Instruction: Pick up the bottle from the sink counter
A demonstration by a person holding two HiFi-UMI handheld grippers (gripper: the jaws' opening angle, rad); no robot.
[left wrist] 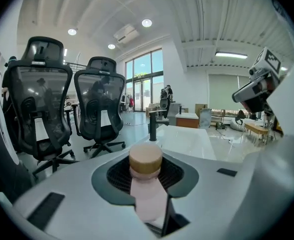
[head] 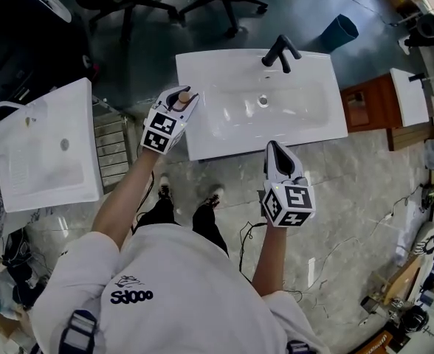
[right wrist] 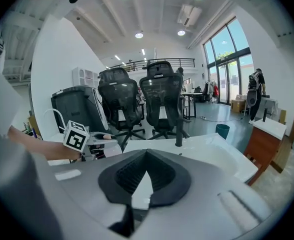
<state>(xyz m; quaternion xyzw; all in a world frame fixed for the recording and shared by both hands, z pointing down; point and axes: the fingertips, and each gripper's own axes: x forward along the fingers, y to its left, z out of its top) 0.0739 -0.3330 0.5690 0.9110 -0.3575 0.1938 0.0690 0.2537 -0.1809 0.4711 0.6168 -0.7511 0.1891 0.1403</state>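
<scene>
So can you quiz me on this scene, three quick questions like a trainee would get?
1. True or false: the left claw is clamped on the pink bottle with a tan cap.
2. What stands at the far edge of the white sink? A) a soap dish B) a black faucet C) a folded towel
3. What is between the jaws of the right claw?

Key: 1 true. 2 B. 3 nothing; its jaws are together and it hangs in front of the sink.
</scene>
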